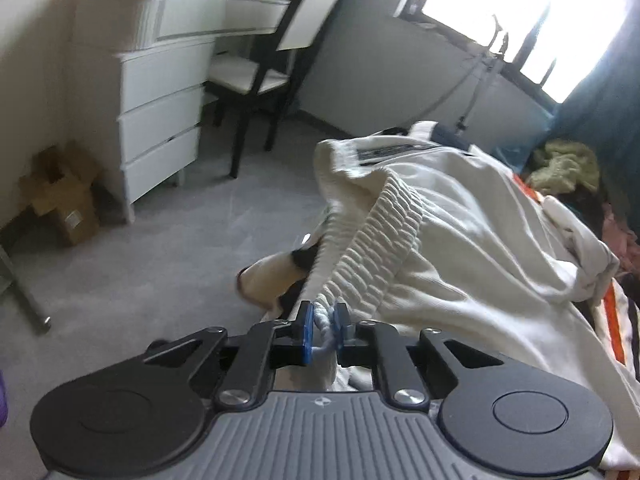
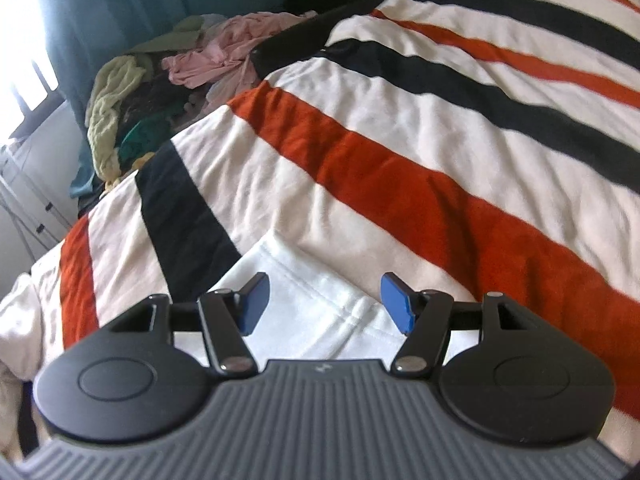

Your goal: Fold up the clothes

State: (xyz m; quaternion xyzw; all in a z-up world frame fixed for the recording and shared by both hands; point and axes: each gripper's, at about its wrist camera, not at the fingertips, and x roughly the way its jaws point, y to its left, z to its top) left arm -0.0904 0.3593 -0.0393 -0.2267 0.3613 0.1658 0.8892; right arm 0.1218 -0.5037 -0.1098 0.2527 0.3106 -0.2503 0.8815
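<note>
A cream-white garment (image 1: 460,232) with a ribbed elastic waistband (image 1: 380,248) lies bunched at the bed's edge in the left wrist view. My left gripper (image 1: 325,326) is shut on the end of that waistband, the cloth pinched between its blue pads. In the right wrist view a flat white part of the garment (image 2: 320,304) with stitched seams lies on the striped blanket (image 2: 400,140). My right gripper (image 2: 325,302) hovers just over it, open, with nothing pinched between its blue pads (image 2: 256,300).
A pile of loose clothes (image 2: 168,92) in pink, yellow-green and dark colours sits at the far end of the bed. Beside the bed are grey floor (image 1: 160,260), a white chest of drawers (image 1: 160,120), a dark chair (image 1: 260,72) and cardboard boxes (image 1: 64,196).
</note>
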